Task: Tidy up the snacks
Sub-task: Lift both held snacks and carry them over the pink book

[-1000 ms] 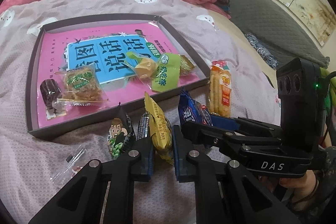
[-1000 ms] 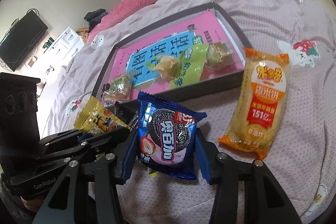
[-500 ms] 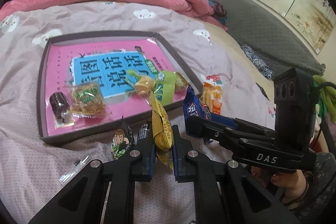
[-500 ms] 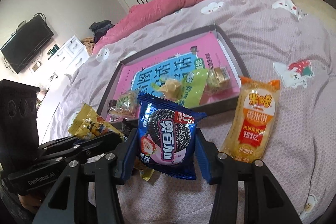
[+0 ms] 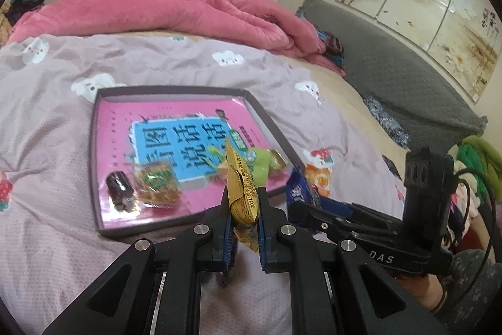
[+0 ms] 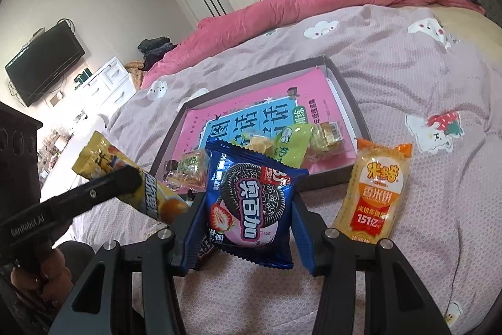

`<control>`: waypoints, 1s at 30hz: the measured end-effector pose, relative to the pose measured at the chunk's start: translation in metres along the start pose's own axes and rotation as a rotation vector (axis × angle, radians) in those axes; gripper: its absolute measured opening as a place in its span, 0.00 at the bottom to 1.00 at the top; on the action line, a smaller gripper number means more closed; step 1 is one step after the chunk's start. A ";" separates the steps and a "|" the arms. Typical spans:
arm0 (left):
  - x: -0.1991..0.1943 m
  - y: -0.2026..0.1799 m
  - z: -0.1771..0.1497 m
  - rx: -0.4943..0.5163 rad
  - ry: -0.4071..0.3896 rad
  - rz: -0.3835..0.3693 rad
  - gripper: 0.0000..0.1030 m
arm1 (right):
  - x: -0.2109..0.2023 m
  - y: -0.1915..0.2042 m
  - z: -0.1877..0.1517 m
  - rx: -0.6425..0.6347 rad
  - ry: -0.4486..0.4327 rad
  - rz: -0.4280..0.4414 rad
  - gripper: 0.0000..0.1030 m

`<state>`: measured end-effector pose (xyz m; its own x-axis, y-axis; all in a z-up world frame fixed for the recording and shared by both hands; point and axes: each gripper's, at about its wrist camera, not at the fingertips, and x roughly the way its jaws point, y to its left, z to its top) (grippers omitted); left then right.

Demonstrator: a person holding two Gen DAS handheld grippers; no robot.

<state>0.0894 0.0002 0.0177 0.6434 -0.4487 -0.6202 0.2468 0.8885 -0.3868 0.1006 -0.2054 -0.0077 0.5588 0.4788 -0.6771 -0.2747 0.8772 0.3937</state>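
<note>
My left gripper point(image 5: 243, 209) is shut on a yellow snack packet point(image 5: 241, 193) and holds it edge-on above the bed, in front of the grey tray point(image 5: 175, 225). In the right wrist view the same packet point(image 6: 103, 159) hangs at the left. My right gripper point(image 6: 248, 209) is shut on a blue Oreo packet point(image 6: 251, 206), lifted off the bed; it also shows in the left wrist view point(image 5: 301, 193). The tray point(image 6: 348, 90) has a pink book as its floor and holds several small snacks, among them a green packet point(image 6: 291, 146).
An orange rice cracker packet point(image 6: 376, 190) lies on the purple bedsheet to the right of the tray. A pink quilt point(image 5: 157, 11) is bunched at the far side of the bed. A grey headboard point(image 5: 392, 65) runs along the right.
Both grippers have risen off the bed with their packets. The left gripper closed on the yellow packet and lifted it. The snacks near the tray's front edge have dropped out of the left view.
</note>
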 end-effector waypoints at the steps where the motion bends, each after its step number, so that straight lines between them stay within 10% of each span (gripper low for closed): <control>1: -0.002 0.001 0.001 -0.004 -0.006 0.003 0.12 | -0.001 0.000 0.000 -0.005 -0.005 -0.002 0.49; 30: -0.038 0.023 0.025 -0.034 -0.188 0.108 0.12 | -0.026 0.010 0.021 -0.142 -0.163 -0.100 0.49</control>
<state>0.0884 0.0399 0.0496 0.7896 -0.3228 -0.5218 0.1471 0.9252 -0.3498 0.0992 -0.2096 0.0271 0.7044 0.3879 -0.5944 -0.3130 0.9214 0.2304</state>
